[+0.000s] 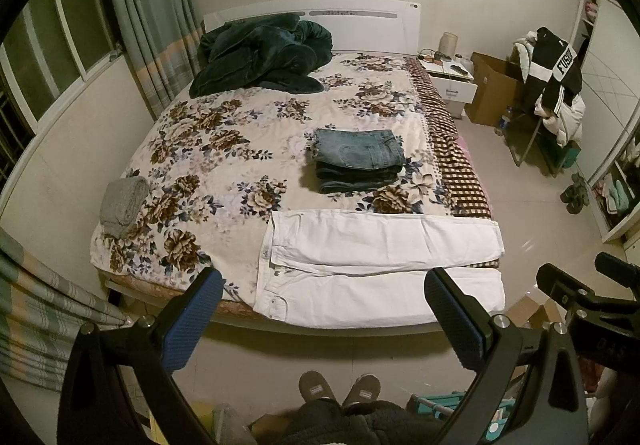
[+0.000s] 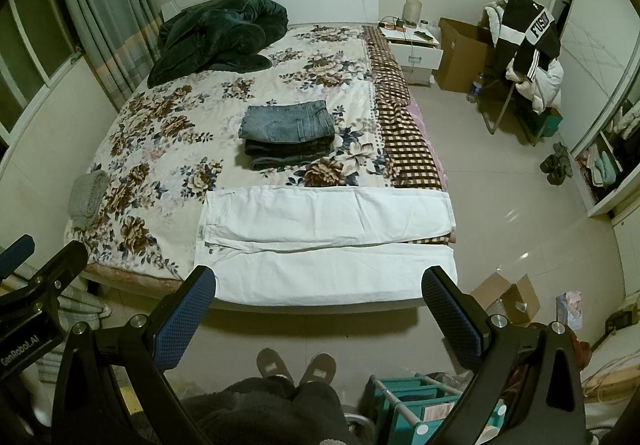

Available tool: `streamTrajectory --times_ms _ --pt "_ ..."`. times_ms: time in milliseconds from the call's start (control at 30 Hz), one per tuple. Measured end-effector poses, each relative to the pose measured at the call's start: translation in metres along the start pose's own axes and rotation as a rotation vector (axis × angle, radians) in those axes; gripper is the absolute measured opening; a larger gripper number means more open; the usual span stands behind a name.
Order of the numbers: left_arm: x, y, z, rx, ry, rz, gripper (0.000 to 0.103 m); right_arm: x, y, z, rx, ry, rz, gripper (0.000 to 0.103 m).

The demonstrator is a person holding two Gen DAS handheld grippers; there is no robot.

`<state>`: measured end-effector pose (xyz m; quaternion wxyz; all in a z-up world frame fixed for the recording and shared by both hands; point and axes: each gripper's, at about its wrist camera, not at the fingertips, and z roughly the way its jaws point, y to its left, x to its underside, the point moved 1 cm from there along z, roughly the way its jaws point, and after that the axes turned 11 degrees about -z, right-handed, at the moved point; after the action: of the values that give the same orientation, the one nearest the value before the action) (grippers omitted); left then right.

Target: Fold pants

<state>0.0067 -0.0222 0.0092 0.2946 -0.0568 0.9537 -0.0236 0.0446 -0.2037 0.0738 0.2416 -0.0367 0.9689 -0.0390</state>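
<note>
White pants point(image 1: 380, 261) lie spread flat along the near edge of the bed, waist to the left, legs side by side running right; they also show in the right wrist view point(image 2: 328, 237). My left gripper point(image 1: 324, 285) is open and empty, held back from the bed's near edge in front of the pants. My right gripper point(image 2: 320, 285) is open and empty, also in front of the near leg. The right gripper's body shows at the right of the left wrist view point(image 1: 592, 297). A stack of folded jeans point(image 1: 358, 159) sits behind the white pants, mid-bed.
The bed has a floral cover point(image 1: 224, 149). A dark green blanket point(image 1: 260, 57) is piled by the headboard and a grey folded cloth point(image 1: 122, 203) lies at the left edge. A nightstand point(image 1: 450, 79), cardboard box, and clothes-laden chair point(image 1: 554, 85) stand to the right. My slippers point(image 1: 340, 391) are on the floor below.
</note>
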Motion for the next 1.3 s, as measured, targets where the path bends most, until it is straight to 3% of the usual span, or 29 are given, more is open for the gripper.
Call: streamTrajectory --times_ms 100,267,400,500,733,900,1167,1300 --pt "0.000 0.002 0.000 -0.001 -0.011 -0.001 0.103 -0.001 0.000 0.001 -0.002 -0.001 0.000 0.103" --pt "-0.016 -0.003 0.009 -0.038 -0.094 -0.039 0.103 -0.008 -0.011 0.013 0.009 -0.004 0.030 0.103" --pt "-0.037 -0.007 0.043 -0.103 -0.132 -0.095 0.103 -0.020 -0.040 0.055 0.021 -0.001 0.098 0.103" --pt "-0.050 -0.009 0.090 -0.143 -0.113 -0.129 0.103 -0.029 -0.072 0.100 0.031 0.012 0.144 0.103" --pt "-0.071 0.000 0.224 -0.210 0.064 -0.202 0.103 -0.057 -0.126 0.233 0.117 0.107 0.280 0.103" --pt "-0.080 0.014 0.349 -0.265 0.216 -0.279 0.103 -0.073 -0.171 0.351 0.159 0.190 0.400 0.103" --pt "-0.079 0.058 0.537 -0.316 0.433 -0.518 0.103 -0.086 -0.226 0.562 0.172 0.376 0.585 0.103" --pt "-0.071 0.081 0.627 -0.367 0.518 -0.623 0.103 -0.083 -0.249 0.640 0.189 0.434 0.649 0.103"
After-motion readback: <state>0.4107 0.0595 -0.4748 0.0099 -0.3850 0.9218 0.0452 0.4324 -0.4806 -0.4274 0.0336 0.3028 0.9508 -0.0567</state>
